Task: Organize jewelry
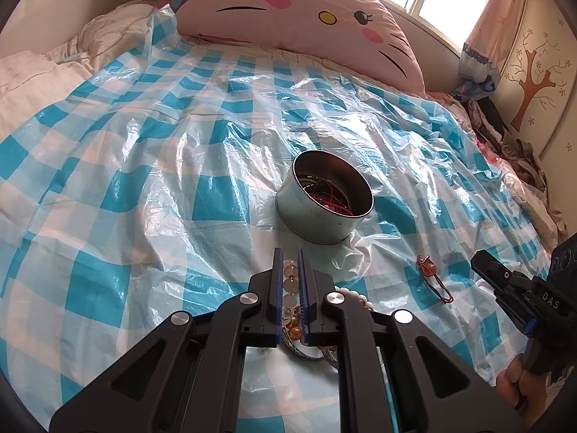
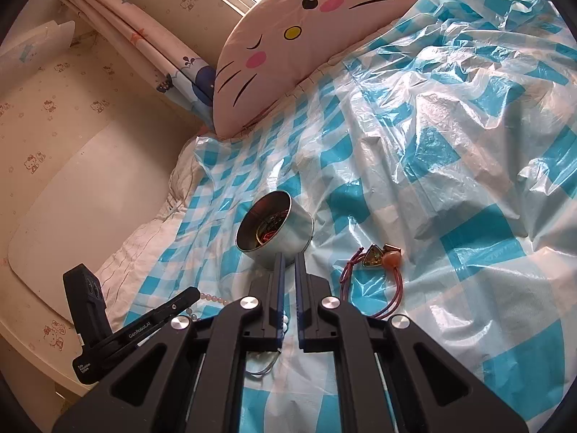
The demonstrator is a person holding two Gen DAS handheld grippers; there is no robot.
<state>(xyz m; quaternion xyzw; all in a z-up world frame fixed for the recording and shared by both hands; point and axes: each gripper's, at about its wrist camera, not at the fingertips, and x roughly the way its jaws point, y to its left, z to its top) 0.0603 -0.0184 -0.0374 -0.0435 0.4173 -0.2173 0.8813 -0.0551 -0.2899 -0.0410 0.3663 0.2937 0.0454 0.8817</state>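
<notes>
At the left edge of the left wrist view a white quilt [image 1: 39, 72] lies bunched beside a crinkled blue-and-white checked plastic sheet [image 1: 126, 166] that covers the bed. Low in the middle, the left gripper [image 1: 289, 263] has its jaws drawn almost together, and a bracelet of clear and amber beads [image 1: 289, 285] runs along the narrow gap between them; whether the pads actually press on the beads cannot be told. Just beyond the fingertips stands a round open tin [image 1: 317, 220], upright on the sheet, with red cords and other jewelry heaped inside. Behind it a pink cat-face pillow [image 1: 306, 18] leans at the head of the bed. To the right of the tin, apart from it, a hair tie with an orange bead and a small charm [image 1: 431, 274] lies on the sheet. At the far right the right gripper [image 1: 478, 258] points in, a hand [image 1: 512, 386] on its handle; in its own view its jaws stand nearly together with nothing gripped, and white beads [image 2: 285, 319] lie on the sheet beneath them.
</notes>
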